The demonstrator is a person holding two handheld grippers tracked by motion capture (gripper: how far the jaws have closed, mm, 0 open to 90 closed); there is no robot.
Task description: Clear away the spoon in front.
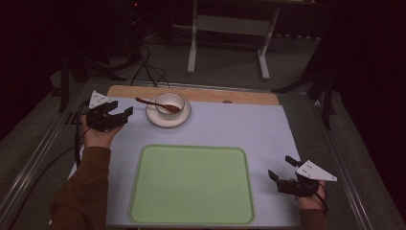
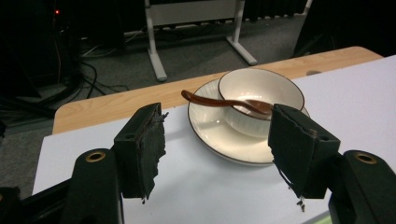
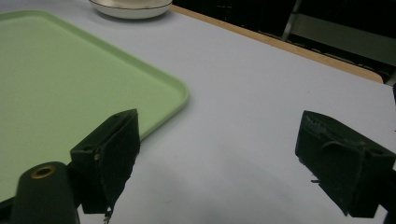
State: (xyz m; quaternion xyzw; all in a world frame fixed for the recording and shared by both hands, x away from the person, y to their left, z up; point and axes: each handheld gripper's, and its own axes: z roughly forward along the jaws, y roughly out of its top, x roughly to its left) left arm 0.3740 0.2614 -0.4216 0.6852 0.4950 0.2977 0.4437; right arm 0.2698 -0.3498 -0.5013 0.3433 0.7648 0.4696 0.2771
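Two grippers are waiting with their jaws spread and nothing between them. The left gripper (image 1: 116, 116) is hovering near the far left corner of the pale mat (image 1: 249, 129), just beside the saucer (image 1: 155, 117), its jaws framing the bowl (image 2: 261, 93) in the left gripper view; this looks like a line-up for a grasp on the crockery. That bowl is sitting on the saucer by the mat's far edge, and a brown spoon (image 2: 219, 101) is lying across its rim, scoop inside and handle jutting out over the saucer toward the left gripper, probably so it can be reached without touching the bowl. The right gripper (image 1: 283, 173) is resting released near the mat's near right corner, well apart from the dishes, seemingly parked until needed. Between them a green tray (image 1: 191, 184) is lying bare along the near edge, likely the destination for the set. No brand, label or writing is legible anywhere.
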